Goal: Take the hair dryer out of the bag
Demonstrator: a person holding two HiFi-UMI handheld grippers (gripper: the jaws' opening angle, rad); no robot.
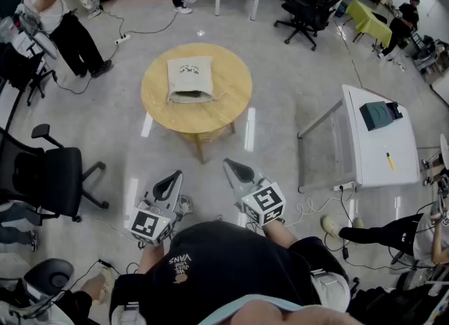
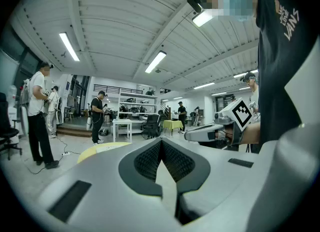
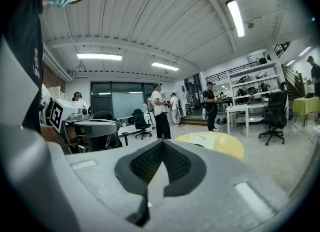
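bag [image 1: 190, 78] lying on bench [image 1: 233, 99], upper centre; dryer hiding inside, i'm guessing. left gripper [image 1: 168, 184] and right gripper [image 1: 237, 170] sitting pressed together, empty. bag looking soft, dryer likely rigid: grabbing handle.

Cream cloth drawstring bag [image 1: 189, 78] on round light-wood table [image 1: 158, 102]: contents concealed by the fabric; dark print on its face too small to read.

Left gripper view: table [image 2: 100, 149] shows only as a yellow sliver, the rest behind the grey body of the left gripper [image 2: 161, 146].

Right gripper view: near edge of table [image 3: 230, 148] covered by the right gripper [image 3: 162, 147]; bag [image 3: 202, 138] a pale patch, detail unresolved.

Head view: black office chair [image 1: 45, 176] cut by left edge; person's black-shirted torso [image 1: 231, 267] cut by bottom edge.
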